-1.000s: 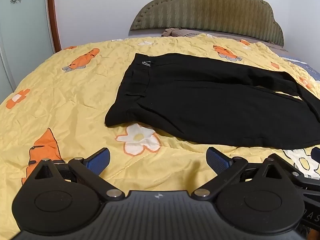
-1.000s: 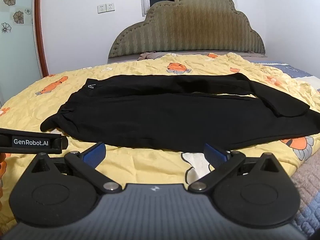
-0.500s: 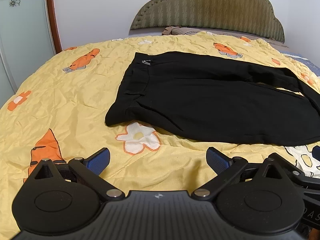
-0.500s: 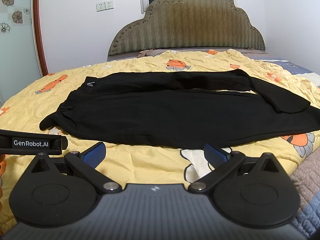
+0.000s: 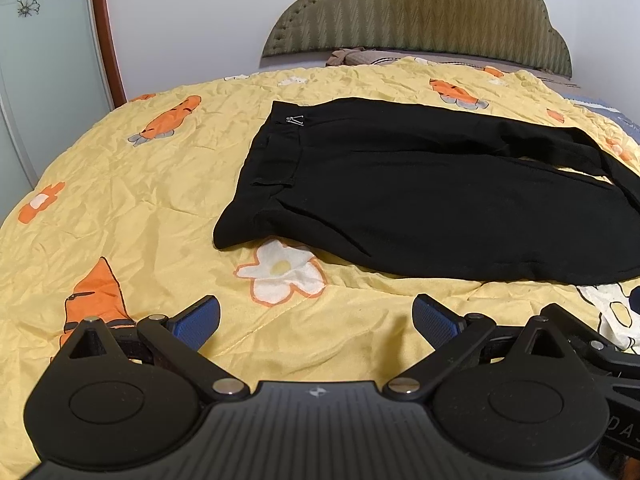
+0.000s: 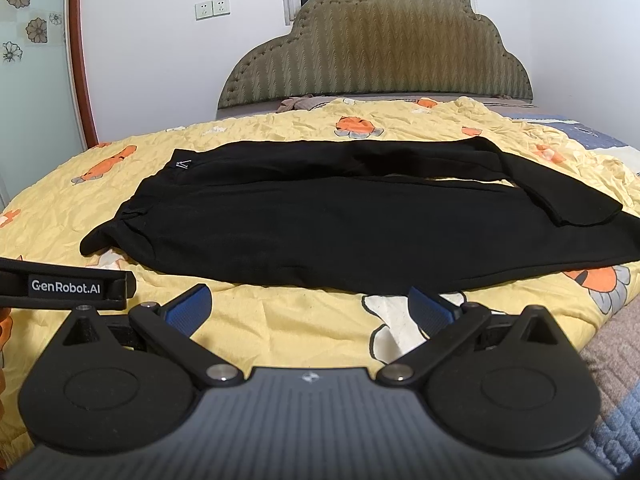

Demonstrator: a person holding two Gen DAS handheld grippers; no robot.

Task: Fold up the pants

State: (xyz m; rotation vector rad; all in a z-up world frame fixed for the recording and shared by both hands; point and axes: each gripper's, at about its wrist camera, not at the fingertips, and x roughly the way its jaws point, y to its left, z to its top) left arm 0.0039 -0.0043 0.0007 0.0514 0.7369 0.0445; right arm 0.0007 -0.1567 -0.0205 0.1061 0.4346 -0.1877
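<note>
Black pants lie flat across the yellow bedspread, waistband to the left, legs running right; the far leg's end is turned over the near leg. They also show in the right wrist view. My left gripper is open and empty, hovering over the bedspread just short of the pants' near edge, near the waistband corner. My right gripper is open and empty, its tips close to the near hem of the pants' middle. The left gripper's body shows at the left of the right wrist view.
An olive padded headboard stands behind the bed, with a brown cloth at its foot. A glass door with a red frame is at the left. The bed's edge and a patterned rug are at the right.
Both grippers have moved slightly closer to the pants and tilted a little; the pants have not moved and both grippers stay open.
</note>
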